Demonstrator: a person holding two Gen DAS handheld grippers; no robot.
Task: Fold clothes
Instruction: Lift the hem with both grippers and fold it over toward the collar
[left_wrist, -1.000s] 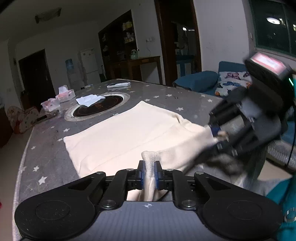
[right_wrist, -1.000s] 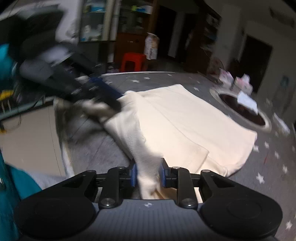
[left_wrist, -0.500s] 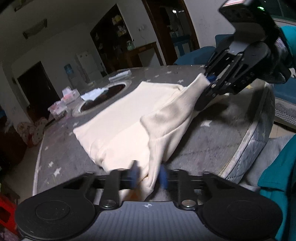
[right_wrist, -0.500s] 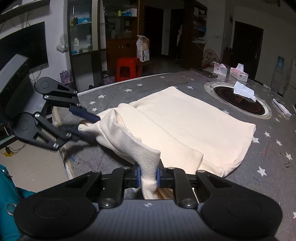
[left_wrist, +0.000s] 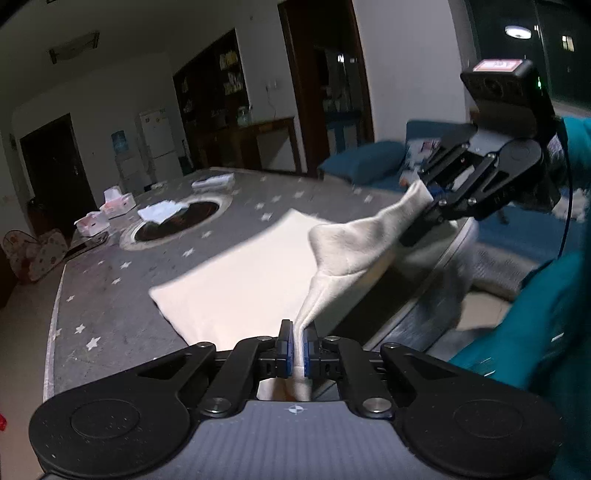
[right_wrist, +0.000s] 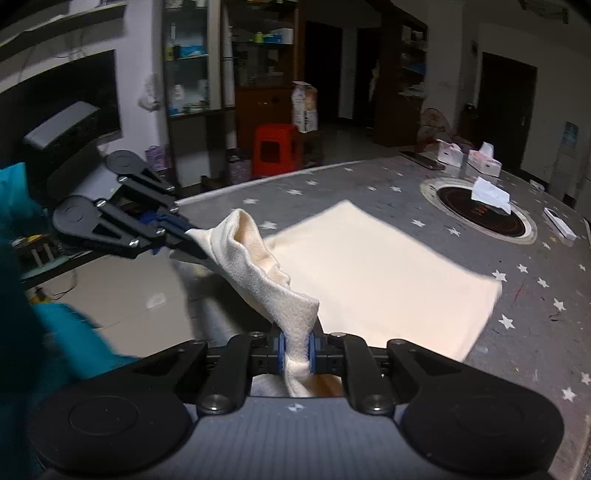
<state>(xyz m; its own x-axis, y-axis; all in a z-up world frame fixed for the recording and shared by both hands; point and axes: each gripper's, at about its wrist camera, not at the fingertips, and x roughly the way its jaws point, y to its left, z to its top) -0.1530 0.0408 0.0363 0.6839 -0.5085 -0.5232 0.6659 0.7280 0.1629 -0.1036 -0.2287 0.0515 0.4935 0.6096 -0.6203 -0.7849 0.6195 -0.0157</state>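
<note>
In my left wrist view, two white tissue boxes sit at the middle left on the grey star-printed surface, beside a round dark inset ring with a crumpled white paper on its rim. The cream fleece garment lies flat across the centre. At the bottom centre my left claw is pinched closed on a lifted edge of that garment, the cloth rising in a ridge toward the upper right. There my right claw appears from outside, its tips closed on the other end of the raised fold, off the surface's near edge. A teal sleeve fills the lower right, and only this view shows the blue sofa cushion behind.

In my right wrist view the left claw enters from the middle left, gripping the fold's far end. At the bottom centre my right claw is clamped tight on the fleecy edge. The rest of the garment spreads flat toward the right. Only this view shows the red plastic stool at the upper centre and the shelves behind; the inset ring sits at the upper right.
</note>
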